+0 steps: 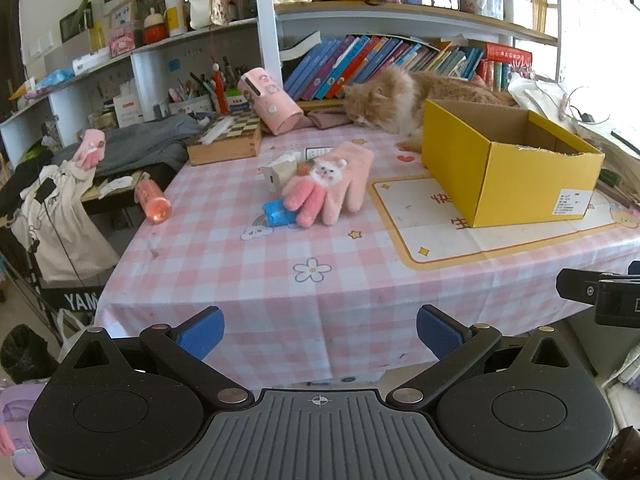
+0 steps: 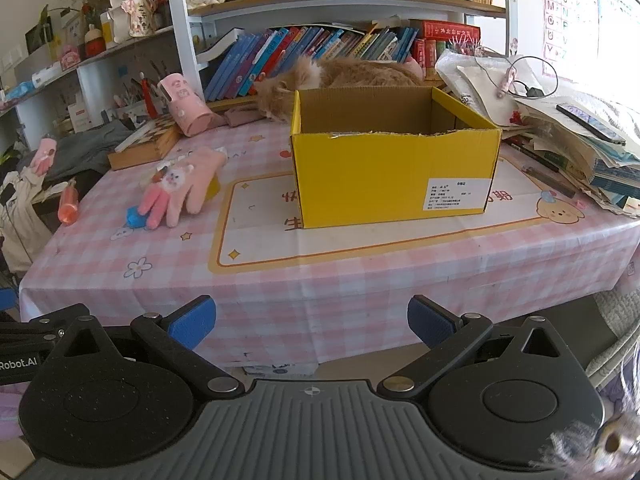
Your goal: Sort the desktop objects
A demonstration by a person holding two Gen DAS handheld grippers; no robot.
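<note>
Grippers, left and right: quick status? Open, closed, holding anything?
Left gripper: open, holding nothing, short of the table edge.
Right gripper: open, holding nothing, also short of the table edge.

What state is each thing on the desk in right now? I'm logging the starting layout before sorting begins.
Yellow cardboard box: open-topped, upright, nothing visible inside.
Pink knitted glove with bunny face: lying flat, draped over other items.
Small blue object: partly under the glove's fingers.
Pink cylindrical cup: tipped, leaning.
Orange cat: lying behind the box.
Left hand-held gripper: open, holding nothing.
Right hand-held gripper: open, holding nothing.
</note>
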